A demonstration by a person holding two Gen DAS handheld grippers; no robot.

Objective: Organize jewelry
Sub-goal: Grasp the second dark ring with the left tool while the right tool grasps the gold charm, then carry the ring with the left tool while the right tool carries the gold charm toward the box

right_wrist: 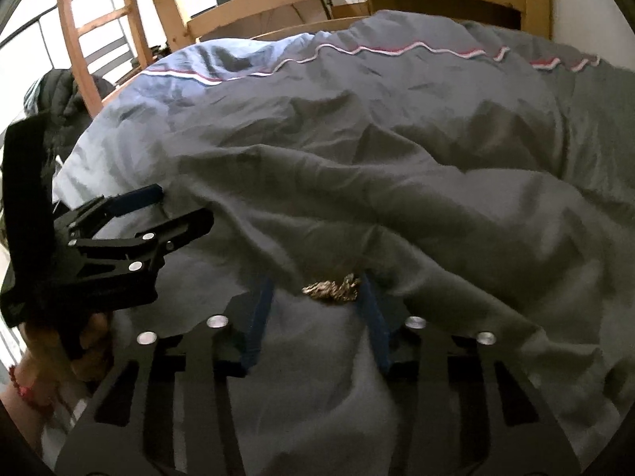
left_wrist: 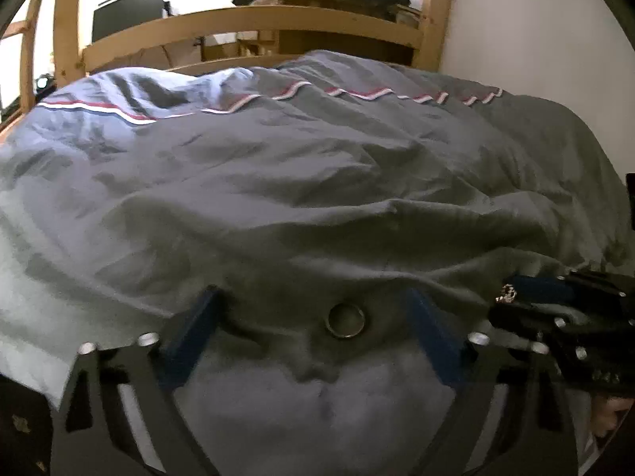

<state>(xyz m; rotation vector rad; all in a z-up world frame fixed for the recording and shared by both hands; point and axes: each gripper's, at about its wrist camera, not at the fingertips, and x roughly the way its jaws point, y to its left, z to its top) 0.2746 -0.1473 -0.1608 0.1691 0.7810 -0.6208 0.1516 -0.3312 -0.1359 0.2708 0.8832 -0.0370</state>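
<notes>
A plain metal ring (left_wrist: pixel 345 320) lies flat on the grey duvet (left_wrist: pixel 317 182), between the blue fingers of my left gripper (left_wrist: pixel 315 301), which is open around it without touching. A small glittering gold jewelry piece (right_wrist: pixel 332 288) lies on the duvet (right_wrist: pixel 397 158) between the blue fingers of my right gripper (right_wrist: pixel 317 281), which is open, its right finger close to the piece. The right gripper shows at the right edge of the left wrist view (left_wrist: pixel 512 293), with the sparkling piece (left_wrist: pixel 506 292) at its fingertips. The left gripper shows at the left of the right wrist view (right_wrist: pixel 178 206).
The duvet is rumpled, with a red and white stripe (left_wrist: pixel 119 113) across its far part. A wooden bed frame (left_wrist: pixel 254 20) stands behind, a white wall (left_wrist: pixel 535 39) to the right, and a wooden ladder (right_wrist: pixel 79 39) and dark clothing (right_wrist: pixel 67 95) to the left.
</notes>
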